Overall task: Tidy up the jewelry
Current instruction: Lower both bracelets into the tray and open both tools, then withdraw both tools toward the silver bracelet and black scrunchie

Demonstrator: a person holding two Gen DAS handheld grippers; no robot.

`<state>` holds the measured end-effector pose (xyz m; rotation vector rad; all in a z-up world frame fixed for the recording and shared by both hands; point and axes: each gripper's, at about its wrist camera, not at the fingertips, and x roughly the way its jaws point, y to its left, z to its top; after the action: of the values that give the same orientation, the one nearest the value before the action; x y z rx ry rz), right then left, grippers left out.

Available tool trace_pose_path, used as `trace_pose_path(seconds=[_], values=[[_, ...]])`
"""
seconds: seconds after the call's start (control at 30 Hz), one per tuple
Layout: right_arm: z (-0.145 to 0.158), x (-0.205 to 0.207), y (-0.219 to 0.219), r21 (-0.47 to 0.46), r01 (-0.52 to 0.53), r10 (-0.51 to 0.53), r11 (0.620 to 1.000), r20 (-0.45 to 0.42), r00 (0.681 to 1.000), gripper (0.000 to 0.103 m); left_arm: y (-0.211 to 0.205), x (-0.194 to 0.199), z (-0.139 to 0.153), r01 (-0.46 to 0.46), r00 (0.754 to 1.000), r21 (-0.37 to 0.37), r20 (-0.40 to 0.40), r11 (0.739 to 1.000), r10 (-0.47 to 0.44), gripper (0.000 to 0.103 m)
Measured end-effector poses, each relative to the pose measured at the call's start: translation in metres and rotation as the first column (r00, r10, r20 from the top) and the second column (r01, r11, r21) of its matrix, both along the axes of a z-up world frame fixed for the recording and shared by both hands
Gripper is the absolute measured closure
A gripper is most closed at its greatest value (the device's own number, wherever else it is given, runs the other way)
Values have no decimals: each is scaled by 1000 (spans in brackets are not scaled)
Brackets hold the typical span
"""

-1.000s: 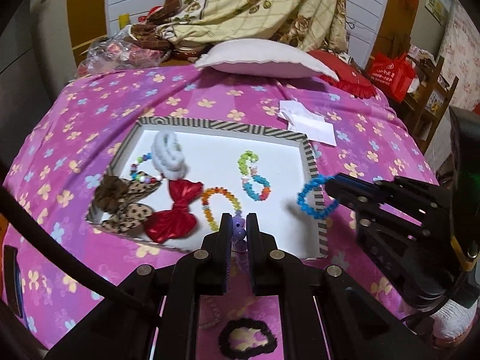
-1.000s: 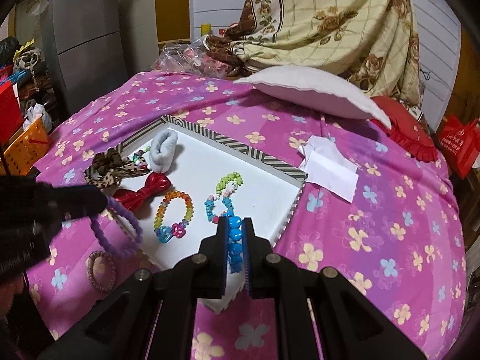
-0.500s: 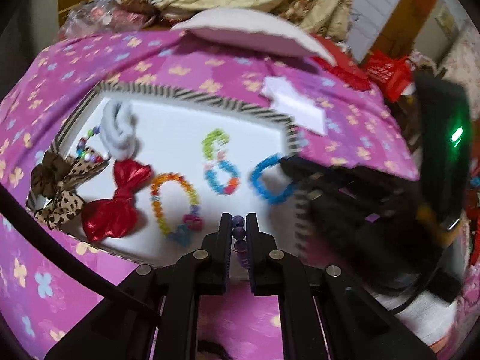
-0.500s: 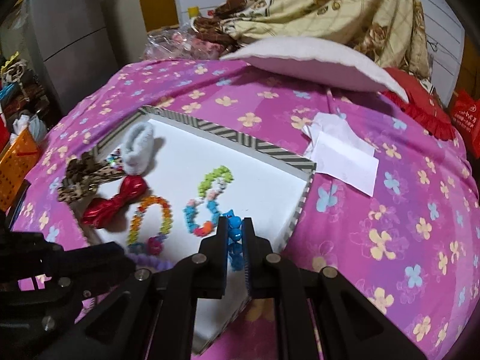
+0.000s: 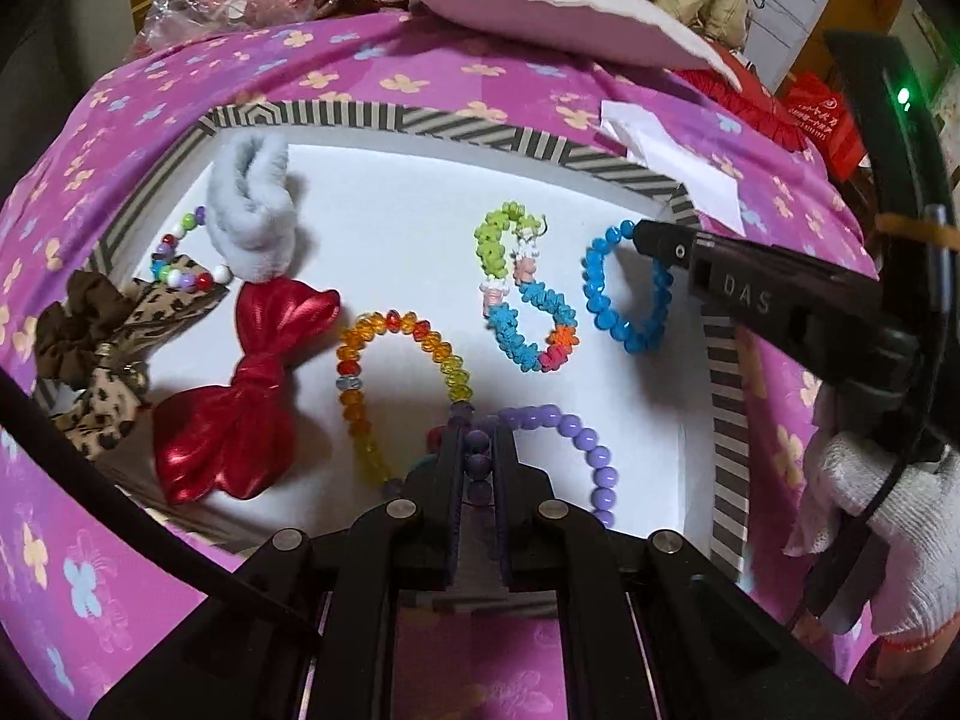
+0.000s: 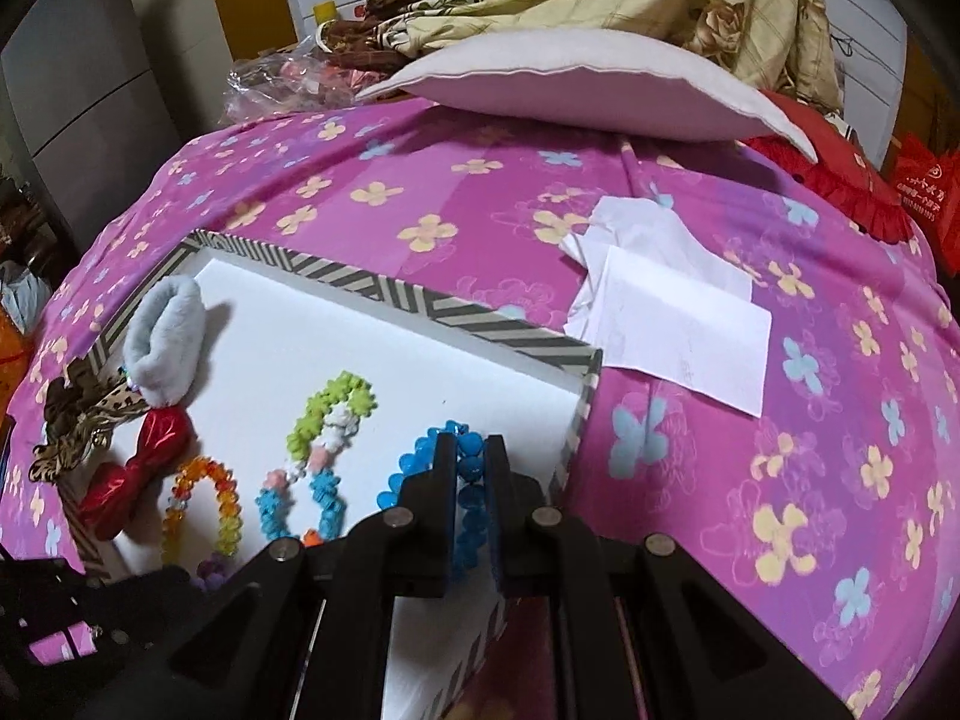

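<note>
Two round-beaded bracelets (image 5: 564, 438) in tongs (image 5: 478, 450)

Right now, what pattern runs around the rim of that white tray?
Grey and white diagonal stripes on the tray rim, clearest in the left wrist view.

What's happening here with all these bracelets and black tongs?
A person holding tongs in each hand is sorting jewelry into a striped-edged tray on a pink bed. The left tongs grip a purple bead bracelet; the right tongs grip a blue bead bracelet. Both bracelets hang over the tray, not yet released.
</note>
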<state>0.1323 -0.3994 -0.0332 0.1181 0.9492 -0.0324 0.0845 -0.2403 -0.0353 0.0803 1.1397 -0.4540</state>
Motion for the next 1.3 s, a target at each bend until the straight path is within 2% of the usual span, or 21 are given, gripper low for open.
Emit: trace_pose_path(seconds=[0.1,0.27,0.4,0.53,0.8,0.97,1.3], values=[[2,-2,-2,22,-4,4,1000,17,1000,93,-2,0,-3,-6,1000,12,8,1000,6,85],[11,-15,-4,65,1,-4,998,46,999,82,-1,-5,1,-13,999,31,52,999,11,85],[19,-30,-3,84,8,-13,996,60,998,73,0,-11,7,-4,998,29,69,1000,2,68],[30,-48,-2,81,13,-20,997,79,997,58,5,-18,18,-1,995,36,101,999,-2,66],[49,-85,6,70,9,-17,997,102,995,55,20,-37,36,-22,988,37,155,999,16,66],[61,-112,20,57,-4,-3,998,117,993,49,32,-58,49,-25,979,43,203,999,16,66],[72,-160,56,52,-38,30,998,137,990,46,64,-97,64,-58,963,44,266,997,44,66]])
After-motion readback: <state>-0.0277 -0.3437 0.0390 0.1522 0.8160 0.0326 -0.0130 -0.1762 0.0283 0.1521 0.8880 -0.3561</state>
